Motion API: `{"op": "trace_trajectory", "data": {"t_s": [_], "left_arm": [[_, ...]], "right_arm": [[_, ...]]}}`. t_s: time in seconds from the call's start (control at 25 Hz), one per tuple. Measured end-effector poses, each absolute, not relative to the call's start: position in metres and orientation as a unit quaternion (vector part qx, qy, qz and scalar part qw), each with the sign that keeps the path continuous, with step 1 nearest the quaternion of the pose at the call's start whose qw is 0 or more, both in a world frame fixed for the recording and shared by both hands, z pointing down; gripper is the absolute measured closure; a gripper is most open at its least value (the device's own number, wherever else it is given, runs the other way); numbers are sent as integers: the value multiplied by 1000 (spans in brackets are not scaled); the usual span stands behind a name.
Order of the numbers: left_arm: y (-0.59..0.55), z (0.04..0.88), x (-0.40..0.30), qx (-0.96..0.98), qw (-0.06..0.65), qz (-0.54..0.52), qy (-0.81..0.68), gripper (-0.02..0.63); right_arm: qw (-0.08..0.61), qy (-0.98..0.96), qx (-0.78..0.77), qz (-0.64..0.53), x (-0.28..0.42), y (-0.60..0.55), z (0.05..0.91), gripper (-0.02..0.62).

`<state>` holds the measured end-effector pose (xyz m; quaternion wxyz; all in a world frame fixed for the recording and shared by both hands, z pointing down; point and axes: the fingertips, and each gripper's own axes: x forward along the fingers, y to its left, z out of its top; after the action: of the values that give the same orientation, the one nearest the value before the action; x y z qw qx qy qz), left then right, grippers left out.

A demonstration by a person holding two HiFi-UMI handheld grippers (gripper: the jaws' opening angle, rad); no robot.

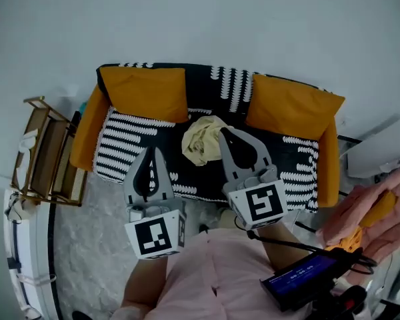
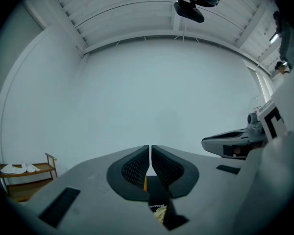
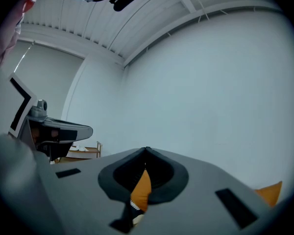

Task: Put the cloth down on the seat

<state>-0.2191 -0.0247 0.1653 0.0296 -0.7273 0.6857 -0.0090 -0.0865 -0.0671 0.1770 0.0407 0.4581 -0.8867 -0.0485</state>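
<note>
A crumpled pale yellow cloth [image 1: 201, 139] lies on the middle of the sofa seat [image 1: 130, 135], which has a black-and-white striped cover. No gripper touches it. My left gripper [image 1: 153, 153] is held up in front of the seat's left half, its jaws shut with nothing between them [image 2: 150, 148]. My right gripper [image 1: 223, 132] hangs in front of the cloth's right edge, and its tips [image 3: 146, 151] meet, also on nothing. Both gripper views look level at the bare white wall. A sliver of the cloth [image 2: 159, 212] shows low between the left jaws.
Two orange cushions [image 1: 147, 92] [image 1: 290, 105] lean on the sofa back. A low wooden shelf [image 1: 47, 152] stands to the sofa's left. At the right are a white box [image 1: 380, 153] and a pink bundle [image 1: 377, 212]. A cabled device [image 1: 300, 279] hangs near my chest.
</note>
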Motion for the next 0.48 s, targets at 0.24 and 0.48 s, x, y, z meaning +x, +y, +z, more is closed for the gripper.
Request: {"op": "trace_trajectory", "data": {"t_s": [0.24,0.48], "left_arm": [[-21,157,-219,-732,38,1,680,580],[-24,150,-218,-734,48,4,677,580]], "right_arm": [[33,-886,458,-68,-91,-60,165,595],[28,-884,461,-70,-92,-63,160,595]]}}
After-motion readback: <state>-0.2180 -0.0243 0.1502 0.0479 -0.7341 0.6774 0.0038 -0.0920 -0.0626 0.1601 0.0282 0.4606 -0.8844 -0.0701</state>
